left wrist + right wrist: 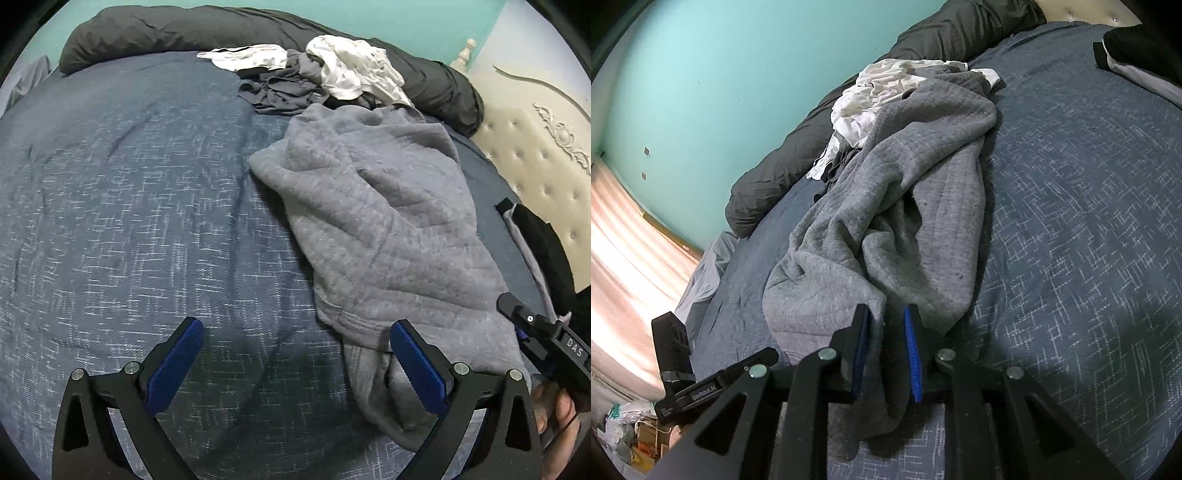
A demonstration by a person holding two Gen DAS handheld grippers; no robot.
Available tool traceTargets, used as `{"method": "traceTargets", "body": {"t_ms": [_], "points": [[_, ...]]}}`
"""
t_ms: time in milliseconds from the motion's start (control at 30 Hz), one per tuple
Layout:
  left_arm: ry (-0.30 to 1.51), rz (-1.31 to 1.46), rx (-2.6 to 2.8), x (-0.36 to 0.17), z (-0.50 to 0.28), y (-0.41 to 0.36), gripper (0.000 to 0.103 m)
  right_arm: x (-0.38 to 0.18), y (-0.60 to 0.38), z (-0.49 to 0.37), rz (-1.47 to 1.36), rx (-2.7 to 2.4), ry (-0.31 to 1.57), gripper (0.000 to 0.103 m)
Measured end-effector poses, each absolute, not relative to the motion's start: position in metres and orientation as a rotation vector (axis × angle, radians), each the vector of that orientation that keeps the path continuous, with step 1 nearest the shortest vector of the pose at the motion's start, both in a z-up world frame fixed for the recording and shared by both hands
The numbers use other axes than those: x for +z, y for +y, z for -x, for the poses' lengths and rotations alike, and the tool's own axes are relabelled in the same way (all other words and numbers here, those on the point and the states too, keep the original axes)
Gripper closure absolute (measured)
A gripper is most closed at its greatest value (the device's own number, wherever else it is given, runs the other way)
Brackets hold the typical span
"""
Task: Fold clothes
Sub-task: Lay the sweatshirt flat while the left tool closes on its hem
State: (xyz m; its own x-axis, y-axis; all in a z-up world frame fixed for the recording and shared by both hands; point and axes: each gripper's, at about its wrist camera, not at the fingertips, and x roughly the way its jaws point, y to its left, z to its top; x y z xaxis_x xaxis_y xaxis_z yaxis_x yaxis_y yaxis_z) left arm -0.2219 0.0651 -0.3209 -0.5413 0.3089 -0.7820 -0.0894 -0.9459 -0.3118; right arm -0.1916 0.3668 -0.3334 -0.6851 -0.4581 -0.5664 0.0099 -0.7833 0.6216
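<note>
A grey quilted sweatshirt (388,221) lies crumpled lengthwise on the blue bedspread (129,221). My left gripper (297,326) is open wide just above the bedspread. Its right finger (417,365) rests against the garment's near edge, and nothing is between the pads. In the right wrist view the sweatshirt (905,184) runs away from me, with its near end bunched between the fingers of my right gripper (885,308). Those pads stand slightly apart. The cloth leans on the left pad, and a dark gap shows beside the right pad (913,354).
A heap of white clothes (351,66) and dark grey clothes (280,88) lies at the far side, against a long dark bolster (166,33). A cream tufted headboard (535,155) is on the right. A black garment (1137,48) lies near it. A teal wall is behind.
</note>
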Motion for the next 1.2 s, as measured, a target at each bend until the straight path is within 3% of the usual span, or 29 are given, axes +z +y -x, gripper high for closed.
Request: {"method": "traceTargets", "body": {"t_ms": [333,500,567,767,867,967,1200], "points": [[-0.381,1.298,2.498,-0.318,0.222,0.074,0.005,-0.336,0.365,0.192,-1.086,-2.506,-0.876,0.084],[-0.383,1.284,2.484,-0.317,0.222,0.077,0.028,-0.337,0.364,0.191,-1.091,-2.497,-0.876,0.084],[-0.361,1.27,2.483,-0.314,0.221,0.08,0.051,-0.336,0.363,0.191,-1.09,-2.497,-0.874,0.084],[-0.337,1.253,2.443,-0.312,0.218,0.086,0.058,-0.337,0.362,0.191,-1.094,-2.492,-0.875,0.084],[-0.341,1.24,2.437,-0.309,0.217,0.085,0.078,-0.338,0.36,0.191,-1.1,-2.488,-0.873,0.084],[-0.352,1.226,2.434,-0.306,0.217,0.084,0.092,-0.338,0.359,0.191,-1.104,-2.484,-0.867,0.083],[-0.367,1.251,2.437,-0.314,0.219,0.083,0.092,-0.338,0.354,0.19,-1.108,-2.472,-0.854,0.082]]}}
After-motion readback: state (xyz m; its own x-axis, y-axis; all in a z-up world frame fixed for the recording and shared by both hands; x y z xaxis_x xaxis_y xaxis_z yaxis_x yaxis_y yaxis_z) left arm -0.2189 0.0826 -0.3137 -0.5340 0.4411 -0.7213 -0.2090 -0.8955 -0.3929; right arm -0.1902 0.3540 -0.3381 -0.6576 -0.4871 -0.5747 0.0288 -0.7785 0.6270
